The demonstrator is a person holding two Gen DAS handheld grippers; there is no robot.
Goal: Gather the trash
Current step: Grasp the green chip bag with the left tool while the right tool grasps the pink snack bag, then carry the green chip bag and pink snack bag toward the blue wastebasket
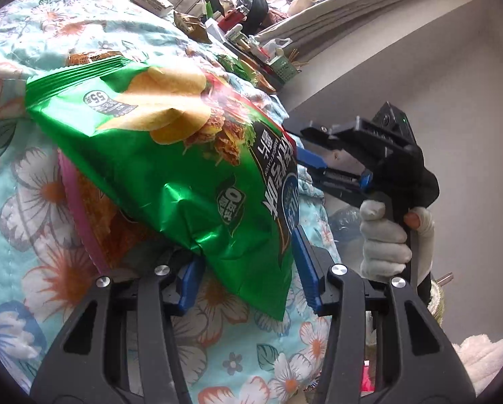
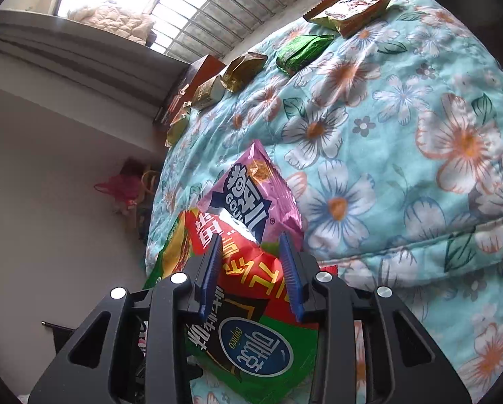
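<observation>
Pink packet [image 1: 83,208] half-hidden under green chip bag [image 1: 184,181]

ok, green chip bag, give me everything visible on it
The green chip bag is glossy crinkled foil printed with potato chips, a red band and a dark panel with a blue oval logo. It looks puffed and lies tilted on the floral quilt, overlapping a pink snack bag. The left gripper and right gripper both straddle it; pad contact is unclear.

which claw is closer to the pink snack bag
Right. The right claw straddles the green chip bag with the pink snack bag just past its fingertips. The left claw is at the green bag's other side, the pink one half hidden beneath.
</observation>
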